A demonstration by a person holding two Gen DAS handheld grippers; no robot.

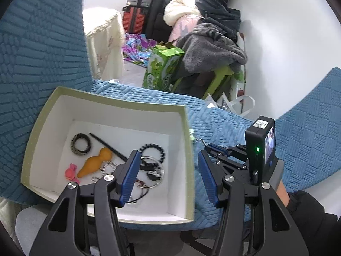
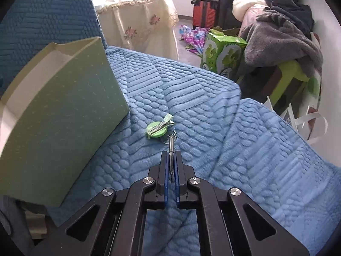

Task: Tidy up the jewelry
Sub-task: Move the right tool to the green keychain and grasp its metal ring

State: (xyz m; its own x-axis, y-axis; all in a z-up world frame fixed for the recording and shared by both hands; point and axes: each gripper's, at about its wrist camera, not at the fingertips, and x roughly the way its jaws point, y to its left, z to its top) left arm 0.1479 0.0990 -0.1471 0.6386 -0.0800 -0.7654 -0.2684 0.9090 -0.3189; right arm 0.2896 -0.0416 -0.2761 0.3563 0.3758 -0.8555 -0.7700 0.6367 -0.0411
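Your right tool (image 2: 170, 157) is closed on a slim silver metal piece (image 2: 170, 144) that sticks out past its blue pads toward 12 o'clock. The far end of that piece meets a small ring, and the ring touches the green round clip (image 2: 157, 129), which lies flat on the blue quilted blanket (image 2: 213, 115) with a silver hair clip across its top. You cannot tell from here whether the metal piece and the green clip are joined.

The green box (image 2: 64, 115) stands at 9 to 10 o'clock of the clip in the right wrist view, its near corner just beside it, its outer wall tall and tilted. From 1 to 4 o'clock the blanket lies bare up to the edge where it drops toward the floor clutter.

Your left tool (image 1: 168, 179) hangs open with nothing between its pads. Its left finger (image 1: 130, 175) sits over the box (image 1: 187, 149) interior, its right finger over the blanket, and the box's right wall runs up between them. Inside lie a black ring (image 1: 81, 144), a black stick (image 1: 108, 146), an orange gourd shape (image 1: 97, 162), a pink piece (image 1: 71, 170), a black bead bracelet (image 1: 153, 149) and a silver bangle (image 1: 157, 177). The far half of the box floor is bare white.
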